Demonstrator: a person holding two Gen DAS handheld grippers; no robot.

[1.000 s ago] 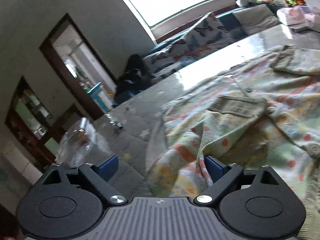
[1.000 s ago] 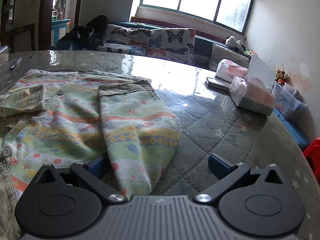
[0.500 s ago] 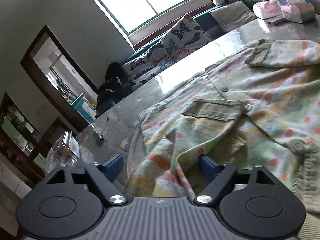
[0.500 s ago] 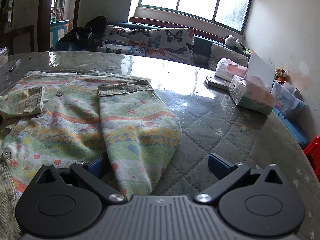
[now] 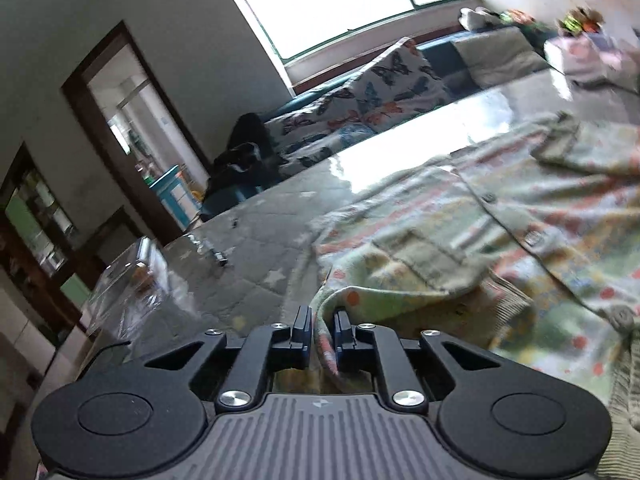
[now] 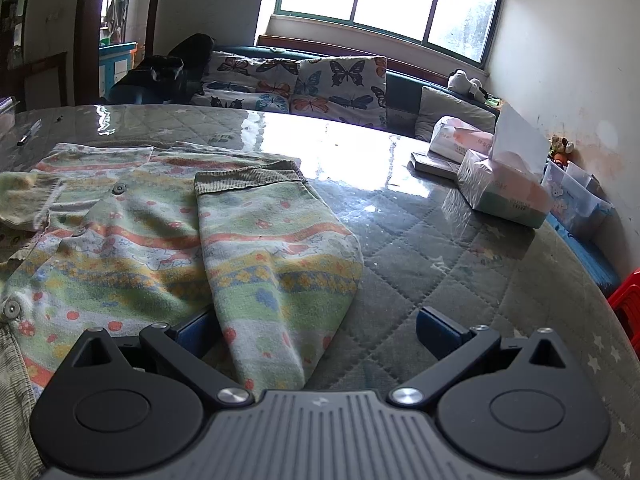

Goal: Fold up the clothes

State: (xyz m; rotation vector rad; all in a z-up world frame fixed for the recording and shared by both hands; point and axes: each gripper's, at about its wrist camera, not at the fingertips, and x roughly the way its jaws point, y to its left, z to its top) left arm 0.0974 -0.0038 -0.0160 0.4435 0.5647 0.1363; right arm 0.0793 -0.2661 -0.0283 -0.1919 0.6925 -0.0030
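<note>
A pastel patterned knit cardigan (image 6: 132, 232) with buttons and olive ribbed cuffs lies spread on the quilted table; it also shows in the left wrist view (image 5: 500, 240). Its right sleeve (image 6: 272, 248) is folded over the body, cuff pointing away. My left gripper (image 5: 322, 326) is shut on a raised fold of the cardigan's left sleeve edge (image 5: 348, 300). My right gripper (image 6: 316, 326) is open, hovering low over the shoulder end of the folded sleeve, with cloth between its fingers.
The table (image 6: 440, 240) has a glossy quilted cover. Tissue boxes (image 6: 504, 184) and a book stand at the back right. A clear plastic box (image 5: 132, 280) and a pen (image 5: 218, 256) lie at the left. A sofa with butterfly cushions (image 6: 304, 84) sits behind.
My left gripper has closed on the sleeve edge and tilted, pulling the fold up. The right gripper has not moved.
</note>
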